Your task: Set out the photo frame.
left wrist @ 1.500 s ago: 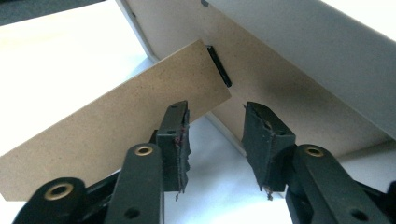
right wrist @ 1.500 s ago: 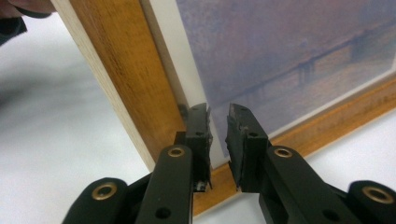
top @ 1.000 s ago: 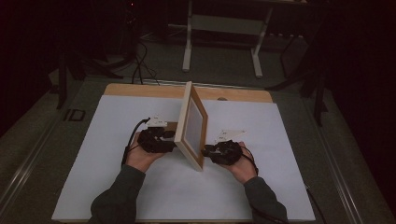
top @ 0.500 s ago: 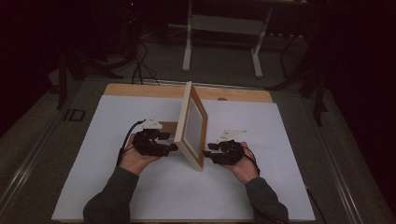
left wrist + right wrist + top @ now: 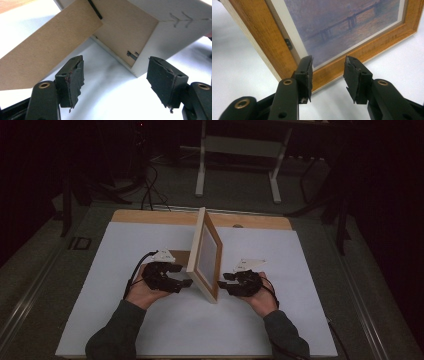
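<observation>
The picture frame point(image 5: 205, 254) stands upright in the middle of the white mat point(image 5: 100, 270), propped on its cardboard stand point(image 5: 45, 50). The left gripper point(image 5: 186, 282) behind it has just been opening, with nothing between its jaws. The right gripper point(image 5: 223, 283) before it is open too. Standing it up seems done; only withdrawing remains.

Middle of desk point(image 5: 125, 320): blocked by a picture frame point(image 5: 206, 252) standing upright on its edge, running front to back.
Left of frame: partly taken by the cardboard stand point(image 5: 47, 47) propped out from the frame's back; the left tool point(image 5: 186, 283) is placed just beside it, jaws apart, nothing between them.
Right of frame: the right tool point(image 5: 223, 283) is placed close to the frame's front, jaws apart.
Outer desk: bare white surface is left on both sides.
</observation>
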A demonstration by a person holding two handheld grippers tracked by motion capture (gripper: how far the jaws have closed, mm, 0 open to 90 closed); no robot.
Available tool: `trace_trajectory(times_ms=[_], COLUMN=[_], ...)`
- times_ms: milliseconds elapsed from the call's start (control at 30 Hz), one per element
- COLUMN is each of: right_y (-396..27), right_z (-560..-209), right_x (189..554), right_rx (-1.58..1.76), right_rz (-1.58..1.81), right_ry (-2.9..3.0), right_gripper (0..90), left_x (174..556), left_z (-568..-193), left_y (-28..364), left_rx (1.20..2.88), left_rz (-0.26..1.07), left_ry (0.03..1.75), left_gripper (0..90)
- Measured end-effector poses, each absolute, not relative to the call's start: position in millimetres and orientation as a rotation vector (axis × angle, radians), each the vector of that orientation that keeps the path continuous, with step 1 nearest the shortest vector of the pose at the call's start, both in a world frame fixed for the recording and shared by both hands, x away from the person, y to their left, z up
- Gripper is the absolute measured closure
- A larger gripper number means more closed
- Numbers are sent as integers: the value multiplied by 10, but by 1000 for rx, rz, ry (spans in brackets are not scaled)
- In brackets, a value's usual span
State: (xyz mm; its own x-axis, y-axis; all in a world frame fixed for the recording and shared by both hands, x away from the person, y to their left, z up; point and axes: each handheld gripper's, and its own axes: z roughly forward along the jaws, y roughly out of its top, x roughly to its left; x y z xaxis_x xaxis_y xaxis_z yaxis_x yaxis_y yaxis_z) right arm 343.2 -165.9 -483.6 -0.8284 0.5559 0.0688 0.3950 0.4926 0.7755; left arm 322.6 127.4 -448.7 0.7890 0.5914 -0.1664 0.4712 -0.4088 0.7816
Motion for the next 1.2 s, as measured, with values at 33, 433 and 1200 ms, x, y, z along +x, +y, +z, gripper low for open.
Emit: trace_trajectory(times_ms=[33,433,1200], right_y=[-1659,-1659,-1664], right_z=[-4841,-4858,-4886], right_x=[3433,3433,3440], right_rx=[821,823,828], right_rz=[1248,1250,1242], right_ry=[2544,2549,2552], right_gripper=[580,576,572], left_x=[3216,3152,3190], left_z=[-4483,-4475,-4405], left_y=[1261,1202,845], left_rx=[2079,2081,1967], left_rz=[170,150,210], left_ry=[783,749,836], left_gripper=[297,248,150])
